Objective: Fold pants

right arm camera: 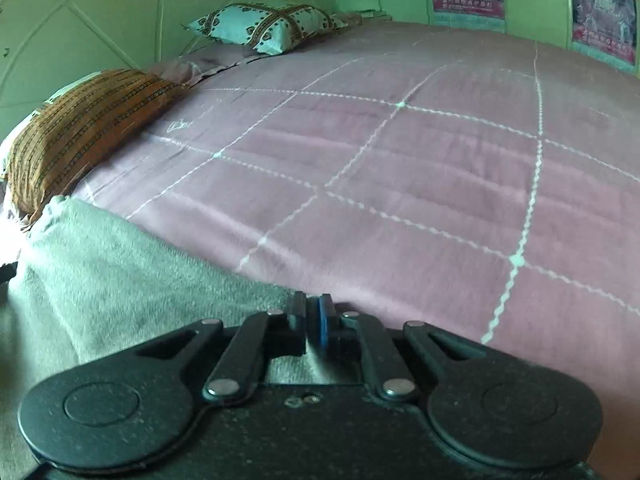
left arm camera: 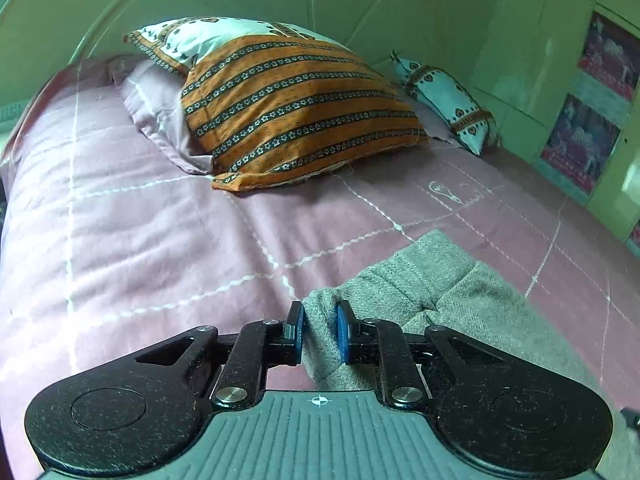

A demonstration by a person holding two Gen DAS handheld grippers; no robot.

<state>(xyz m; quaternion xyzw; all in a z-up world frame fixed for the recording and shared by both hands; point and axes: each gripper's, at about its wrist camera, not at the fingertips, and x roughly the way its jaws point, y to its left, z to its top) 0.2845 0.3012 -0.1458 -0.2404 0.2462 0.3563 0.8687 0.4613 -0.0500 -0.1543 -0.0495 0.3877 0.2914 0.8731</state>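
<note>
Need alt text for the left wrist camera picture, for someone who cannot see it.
The left gripper pinches a fold of grey pants on a pink quilted bedspread. Behind lies an orange striped pillow against a green wall.

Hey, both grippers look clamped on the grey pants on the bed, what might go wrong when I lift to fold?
1. The left gripper pinches only a narrow bunched ridge of the grey knit pants, so it may slip out when lifted.
2. The right gripper bites at the very edge of the fabric; whether it caught every layer is unclear.
3. The orange striped pillow lies close to the pants and could get dragged.
</note>
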